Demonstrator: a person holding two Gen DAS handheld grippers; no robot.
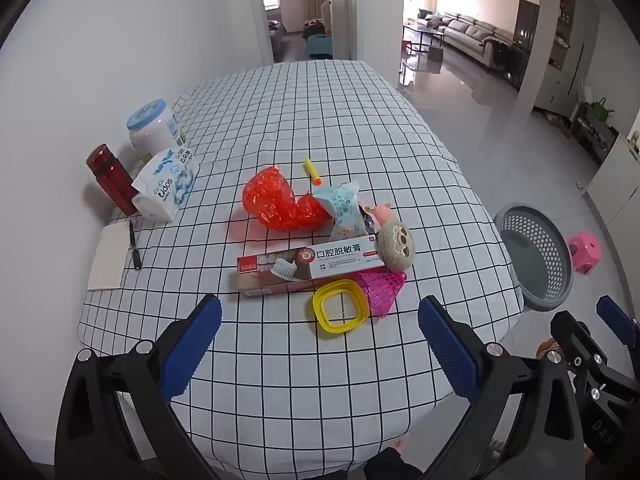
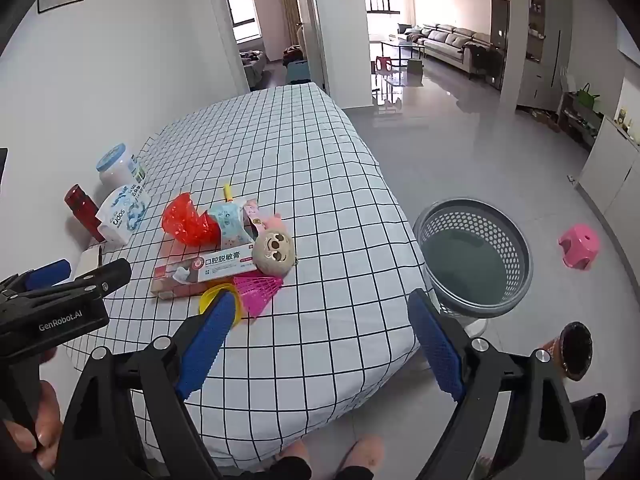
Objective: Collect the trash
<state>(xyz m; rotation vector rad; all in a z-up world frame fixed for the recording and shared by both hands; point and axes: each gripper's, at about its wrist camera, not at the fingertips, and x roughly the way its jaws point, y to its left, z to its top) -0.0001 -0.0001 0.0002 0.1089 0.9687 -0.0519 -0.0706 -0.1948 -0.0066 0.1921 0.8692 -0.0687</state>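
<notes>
A pile of trash lies mid-table: a crumpled red plastic bag (image 1: 276,202) (image 2: 188,220), a light blue wrapper (image 1: 342,206) (image 2: 230,222), a toothpaste box (image 1: 308,266) (image 2: 204,272), a yellow ring (image 1: 340,311) (image 2: 214,300), a pink shuttlecock (image 1: 382,286) (image 2: 260,288), a round plush toy (image 1: 396,246) (image 2: 276,254) and a yellow foam dart (image 1: 312,171). A grey perforated basket (image 1: 534,256) (image 2: 476,256) stands on the floor right of the table. My left gripper (image 1: 320,356) is open and empty, near the table's front edge before the pile. My right gripper (image 2: 320,348) is open and empty over the table's front right corner.
Along the wall at the table's left stand a red bottle (image 1: 112,178), a white tissue pack (image 1: 166,184), a white jar with a blue lid (image 1: 154,126), and a notepad with a pen (image 1: 110,256). A pink stool (image 2: 578,246) stands on the floor beyond the basket.
</notes>
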